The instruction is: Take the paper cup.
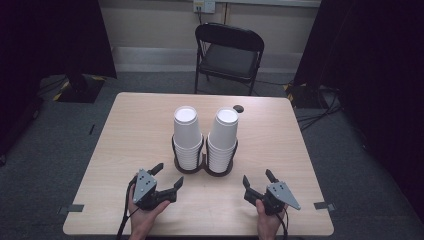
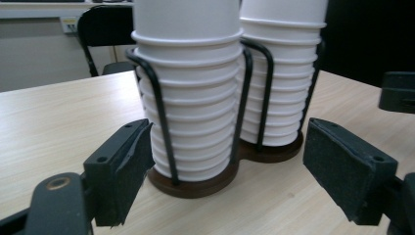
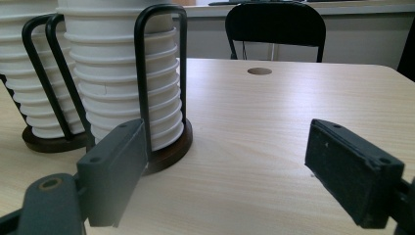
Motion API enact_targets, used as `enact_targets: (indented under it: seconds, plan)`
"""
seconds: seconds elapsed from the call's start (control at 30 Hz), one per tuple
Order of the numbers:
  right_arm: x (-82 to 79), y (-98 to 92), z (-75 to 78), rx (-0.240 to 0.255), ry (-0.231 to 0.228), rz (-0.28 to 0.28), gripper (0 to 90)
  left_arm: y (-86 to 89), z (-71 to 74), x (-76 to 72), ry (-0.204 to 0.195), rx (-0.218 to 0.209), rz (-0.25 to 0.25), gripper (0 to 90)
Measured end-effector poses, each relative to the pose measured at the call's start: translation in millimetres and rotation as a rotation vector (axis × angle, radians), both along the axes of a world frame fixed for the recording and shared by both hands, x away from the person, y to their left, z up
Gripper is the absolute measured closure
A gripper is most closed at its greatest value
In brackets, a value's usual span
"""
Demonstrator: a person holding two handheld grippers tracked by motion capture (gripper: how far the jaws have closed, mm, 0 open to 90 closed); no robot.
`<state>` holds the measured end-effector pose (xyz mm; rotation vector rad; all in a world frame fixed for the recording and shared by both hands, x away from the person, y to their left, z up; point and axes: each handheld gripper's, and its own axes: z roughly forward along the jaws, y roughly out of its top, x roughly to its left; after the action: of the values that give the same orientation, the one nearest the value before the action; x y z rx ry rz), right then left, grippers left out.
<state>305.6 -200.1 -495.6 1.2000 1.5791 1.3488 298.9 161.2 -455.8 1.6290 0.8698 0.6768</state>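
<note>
We hold both grippers, left point(image 1: 168, 176) and right point(image 1: 258, 178), released and empty, jaws apart. The cup stacks point(image 1: 187, 134) stand upright just ahead in their wire holder point(image 1: 204, 170), which keeps them from toppling.

No legible text, labels or numbers

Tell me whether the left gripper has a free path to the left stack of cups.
Probably yes. The left gripper sits open just short of the left stack of cups, with bare table between them. The black wire holder wraps the lower cups, so the top cup is easier to grasp.
</note>
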Motion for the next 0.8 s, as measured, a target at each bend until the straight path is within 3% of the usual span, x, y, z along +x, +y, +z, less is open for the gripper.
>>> enact_targets:
  seconds: [0.47, 0.8]
  plan:
    - [0.6, -0.2, 0.1, 0.006, 0.008, 0.011, 15.4, -15.9, 15.0, 4.2, 0.01, -0.007, -0.09, 18.8]
    - [0.5, -0.4, 0.1, 0.008, 0.009, 0.012, 15.6, -28.5, 29.1, 6.0, -0.012, -0.005, -0.14, 19.7]
